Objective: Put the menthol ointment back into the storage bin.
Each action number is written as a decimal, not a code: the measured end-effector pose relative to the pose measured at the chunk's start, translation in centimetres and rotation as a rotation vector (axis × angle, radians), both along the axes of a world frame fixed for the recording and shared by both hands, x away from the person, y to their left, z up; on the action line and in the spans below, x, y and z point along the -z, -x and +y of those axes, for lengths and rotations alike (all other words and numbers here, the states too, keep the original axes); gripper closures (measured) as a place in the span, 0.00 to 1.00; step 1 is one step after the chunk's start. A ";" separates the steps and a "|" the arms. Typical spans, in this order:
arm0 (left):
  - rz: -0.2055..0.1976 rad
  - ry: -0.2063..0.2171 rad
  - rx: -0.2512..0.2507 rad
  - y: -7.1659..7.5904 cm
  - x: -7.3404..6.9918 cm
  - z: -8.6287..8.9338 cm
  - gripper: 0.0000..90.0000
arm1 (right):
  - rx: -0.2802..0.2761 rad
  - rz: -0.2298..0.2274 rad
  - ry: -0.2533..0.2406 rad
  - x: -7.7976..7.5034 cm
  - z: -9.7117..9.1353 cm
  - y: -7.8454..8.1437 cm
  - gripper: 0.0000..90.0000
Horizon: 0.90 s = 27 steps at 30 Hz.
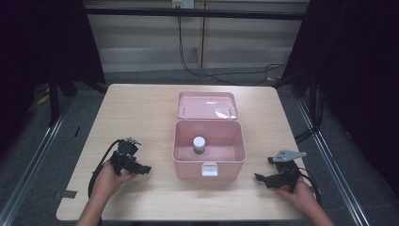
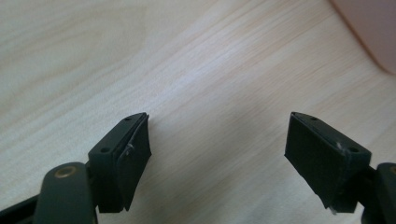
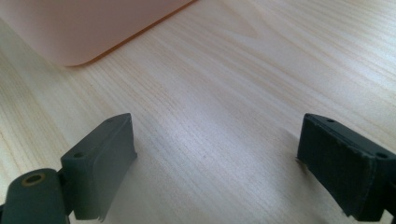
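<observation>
The wooden table (image 1: 141, 117) takes the middle of the high view, and it is the largest thing there. In the centre of the frame a pink storage box (image 1: 209, 165) stands on it with its top open. Its pink lid (image 1: 207, 104) lies flat just above the box in the picture, and the two seem to touch along the back edge, probably by a hinge. A white latch (image 1: 209, 169) sits at the middle of the front wall of the box.

Inside the box, near the centre of its floor, a small bottle with a white cap (image 1: 199, 144) stands upright.

The left gripper (image 1: 142, 168) is in the lower left part of the frame, held low over the table, well apart from the box. In the left gripper view its jaws stand wide apart with only bare wood between them, and a corner of the box shows in the upper right. The right gripper (image 1: 260, 178) is in the lower right, also beside the box but not touching it. In the right gripper view its jaws are wide too, and they hold nothing.

As I judge it, the bottle is already placed inside, so that part looks done. What probably remains is to fold the lid down and close the latch.
</observation>
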State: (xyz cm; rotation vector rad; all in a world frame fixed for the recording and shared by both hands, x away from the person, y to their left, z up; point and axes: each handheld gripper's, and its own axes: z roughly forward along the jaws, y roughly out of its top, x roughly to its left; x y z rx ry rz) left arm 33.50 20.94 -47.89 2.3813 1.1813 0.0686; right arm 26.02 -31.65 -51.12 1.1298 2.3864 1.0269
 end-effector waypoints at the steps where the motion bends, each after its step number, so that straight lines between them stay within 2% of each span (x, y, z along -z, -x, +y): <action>1: -0.005 0.002 -0.006 0.1 0.1 0.0 0.23 | 0.000 0.000 0.000 0.0 0.0 0.0 0.12; 5: -0.069 0.004 0.003 0.4 0.5 0.0 0.21 | 0.000 0.000 0.000 0.0 0.0 0.0 0.12; 6: -0.089 -0.013 0.030 0.5 0.6 0.0 0.19 | 0.000 0.000 0.000 0.0 0.0 0.0 0.12; 7: -0.121 -0.025 0.035 0.8 0.8 -0.2 0.18 | 0.000 0.000 0.000 0.0 0.0 0.0 0.12; 9: -0.160 -0.048 0.063 1.0 1.1 -0.4 0.16 | 0.000 0.000 0.000 0.0 0.0 0.0 0.12; 12: -0.173 -0.028 0.059 1.1 1.3 -0.3 0.14 | 0.000 0.000 0.000 0.0 0.0 0.0 0.12; 14: -0.207 -0.009 0.067 1.3 1.6 0.0 0.13 | 0.000 0.000 0.000 0.0 0.0 0.0 0.12; 17: -0.229 0.017 0.067 1.4 1.9 0.3 0.10 | 0.000 0.000 0.000 0.0 0.0 0.0 0.12; 22: -0.238 0.018 0.078 1.5 2.1 0.2 0.04 | 0.000 0.000 0.000 0.0 0.0 0.0 0.12; 27: -0.250 0.028 0.081 1.6 2.2 0.3 0.03 | 0.000 0.000 0.000 0.0 0.0 0.0 0.12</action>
